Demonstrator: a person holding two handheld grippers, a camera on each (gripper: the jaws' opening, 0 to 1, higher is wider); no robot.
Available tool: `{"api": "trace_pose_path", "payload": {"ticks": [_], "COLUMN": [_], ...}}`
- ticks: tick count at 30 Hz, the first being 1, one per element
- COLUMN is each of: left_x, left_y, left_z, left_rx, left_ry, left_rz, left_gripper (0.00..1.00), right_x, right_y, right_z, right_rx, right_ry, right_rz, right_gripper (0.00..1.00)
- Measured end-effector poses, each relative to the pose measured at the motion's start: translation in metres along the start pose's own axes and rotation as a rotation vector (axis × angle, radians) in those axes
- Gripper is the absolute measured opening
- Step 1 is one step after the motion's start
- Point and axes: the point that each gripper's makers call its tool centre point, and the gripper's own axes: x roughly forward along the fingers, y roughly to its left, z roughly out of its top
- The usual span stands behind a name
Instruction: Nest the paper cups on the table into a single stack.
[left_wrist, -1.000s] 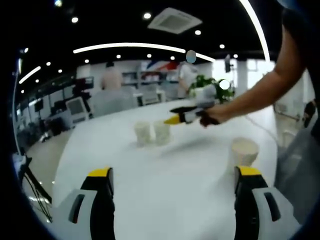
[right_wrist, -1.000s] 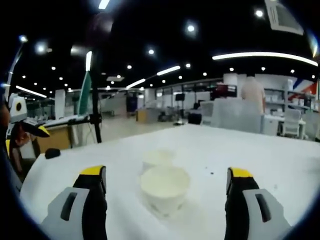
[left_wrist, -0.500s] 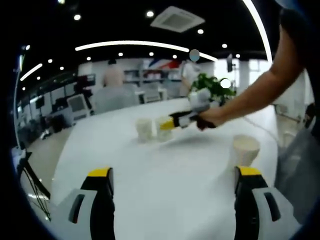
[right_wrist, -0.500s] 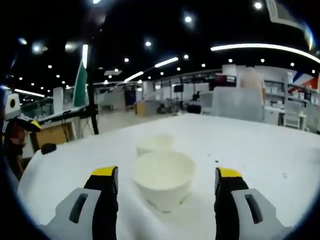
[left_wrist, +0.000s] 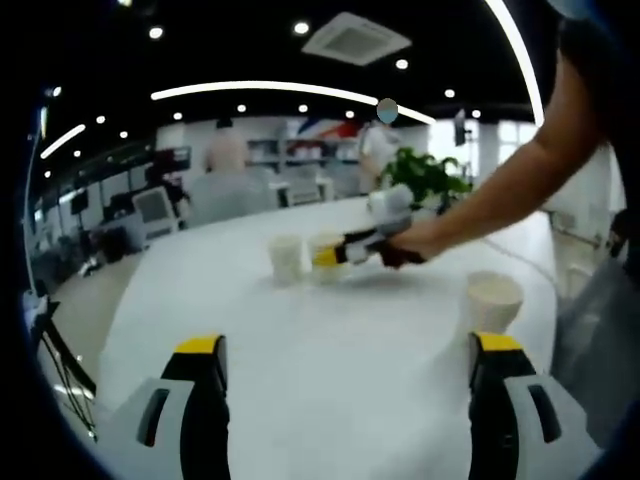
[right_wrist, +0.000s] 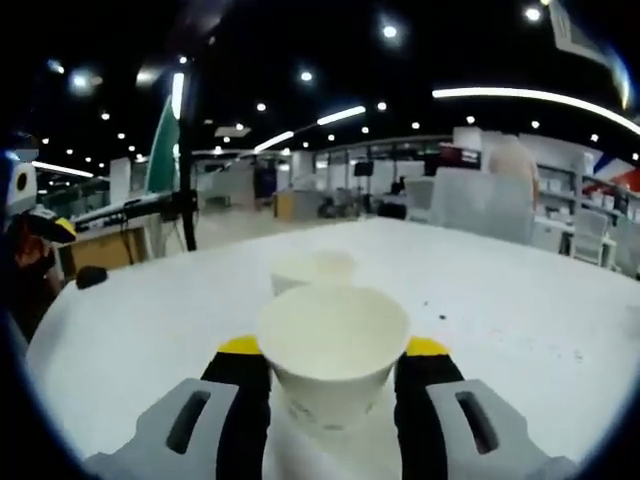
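- right gripper (right_wrist: 330, 365) has its jaws drawn in against the two sides of the nearest paper cup (right_wrist: 333, 345), so i read it as gripping that cup around the lower wall; whether both pads truly touch i cannot say for certain.
- left gripper (left_wrist: 348, 355) hangs wide apart over the bare white table (left_wrist: 300, 340), with nothing between its jaws.
- just past the held cup, dead ahead of my right tool, stands a second cup (right_wrist: 312, 268), close behind it and upright.
- ahead and to the right of my left tool, near its right jaw, stands a lone cup (left_wrist: 492, 300).
- i judge these cups light, thin-walled and easy to crush or tip; a soft squeeze low on the wall, away from the rolled rim, should keep the mouth round for nesting.
- left gripper view gives me the side-on picture: the right gripper (left_wrist: 335, 254), in the person's hand (left_wrist: 400, 245), is at the cup (left_wrist: 322, 255) beside its neighbour (left_wrist: 286, 258), and it shows the lone cup too.
- right gripper view gives me the close look at the jaws flanking the cup wall.
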Motion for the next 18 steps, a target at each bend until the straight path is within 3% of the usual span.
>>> {"api": "trace_pose_path", "payload": {"ticks": [5, 8, 18], "left_x": [0.000, 0.002, 0.006], "left_y": [0.003, 0.003, -0.001], "left_z": [-0.001, -0.005, -0.001], "left_rx": [-0.003, 0.003, -0.001], "left_ry": [0.004, 0.035, 0.049], "left_rz": [0.008, 0.007, -0.001], "left_gripper": [0.99, 0.99, 0.99], "right_x": [-0.002, -0.005, -0.012], "right_y": [-0.003, -0.004, -0.015], "right_z": [0.001, 0.003, 0.030], "right_rx": [-0.001, -0.002, 0.006], "right_ry": [-0.003, -0.004, -0.031], "right_rz": [-0.009, -0.013, -0.033], "right_gripper": [0.43, 0.43, 0.43]}}
